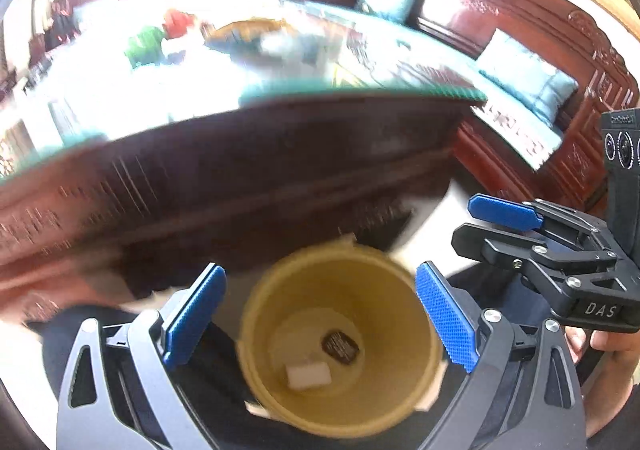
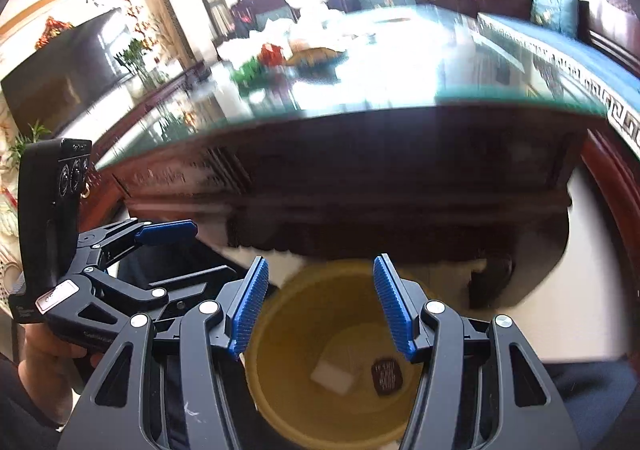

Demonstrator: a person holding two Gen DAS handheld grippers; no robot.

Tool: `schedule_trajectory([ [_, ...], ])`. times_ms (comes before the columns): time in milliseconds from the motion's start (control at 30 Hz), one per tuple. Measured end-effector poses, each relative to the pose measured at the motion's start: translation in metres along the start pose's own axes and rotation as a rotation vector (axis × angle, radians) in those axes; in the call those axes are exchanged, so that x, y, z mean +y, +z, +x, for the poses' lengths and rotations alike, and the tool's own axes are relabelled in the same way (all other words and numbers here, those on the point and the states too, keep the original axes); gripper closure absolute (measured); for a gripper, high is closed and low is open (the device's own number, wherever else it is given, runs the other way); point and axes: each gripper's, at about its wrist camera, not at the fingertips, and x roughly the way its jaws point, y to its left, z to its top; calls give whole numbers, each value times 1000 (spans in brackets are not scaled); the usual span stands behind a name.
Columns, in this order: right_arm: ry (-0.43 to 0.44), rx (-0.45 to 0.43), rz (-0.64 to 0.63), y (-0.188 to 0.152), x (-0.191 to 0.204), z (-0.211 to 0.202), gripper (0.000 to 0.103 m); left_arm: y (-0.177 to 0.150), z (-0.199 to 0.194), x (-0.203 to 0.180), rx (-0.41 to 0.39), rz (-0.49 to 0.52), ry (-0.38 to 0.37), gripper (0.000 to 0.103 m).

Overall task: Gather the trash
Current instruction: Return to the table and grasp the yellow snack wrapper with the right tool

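**Q:** Below both grippers, what sits on the floor?

**A:** A yellow bin (image 1: 340, 334), open at the top, with a white scrap (image 1: 309, 375) and a dark wrapper (image 1: 341, 346) lying in its bottom.

**Q:** How do the grippers stand?

**A:** The left gripper (image 1: 320, 326) is spread wide above the bin, holding nothing. The right gripper (image 2: 320, 306) is also spread and bare.

**Q:** And farther off?

**A:** A glass-topped counter (image 2: 400, 62) carries blurred red and green items (image 2: 260, 58).

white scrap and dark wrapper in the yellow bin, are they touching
Apart. In the right wrist view the white scrap and dark wrapper lie side by side on the bin floor with a strip of bare yellow between them; the left wrist view is less clear.
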Motion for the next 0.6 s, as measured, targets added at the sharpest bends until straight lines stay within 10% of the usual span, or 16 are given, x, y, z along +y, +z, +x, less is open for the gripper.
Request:
schedule_trajectory([
  [600, 50, -175, -90, 158, 10, 37, 48, 126, -23, 85, -239, -171, 128, 4],
])
